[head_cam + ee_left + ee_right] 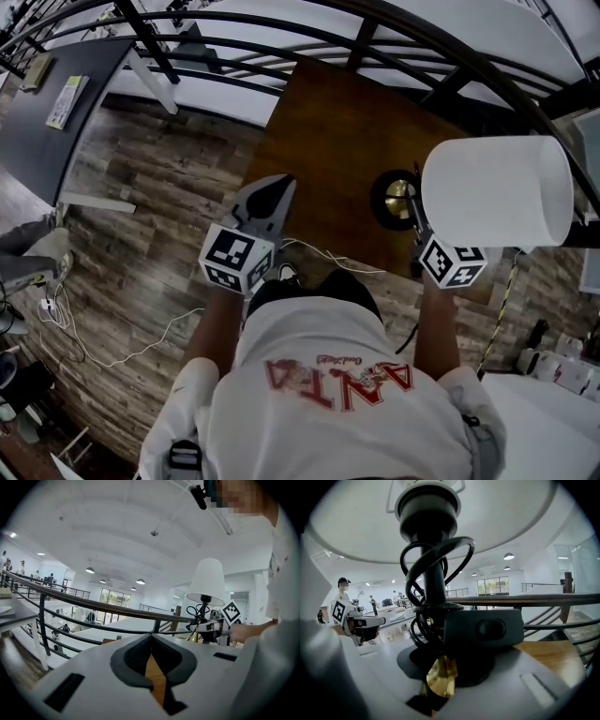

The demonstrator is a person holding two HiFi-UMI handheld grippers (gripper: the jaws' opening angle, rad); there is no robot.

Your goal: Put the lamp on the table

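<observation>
The lamp [497,192] hangs over the worktop [319,141] near its right edge, its slim brass stem pinched in the right gripper [415,225] fingers. It looks top-heavy, with a rigid stem and a fragile shade, so a low hold suits it. The left gripper [278,189] fingers are closed and empty.

- the white two-jaw left gripper [270,194], with its black-and-white marker cube [236,259], is held forward and low, jaws pointing away from the body.
- its dark-padded jaws meet at the tips, with nothing between them.
- the white right gripper [440,670] reaches out about as far, well apart from the left one, its jaws clamped on a brass lamp stem [439,680].
- the bare left forearm [217,323] and bare right forearm [433,323] stretch forward from short white sleeves.
</observation>
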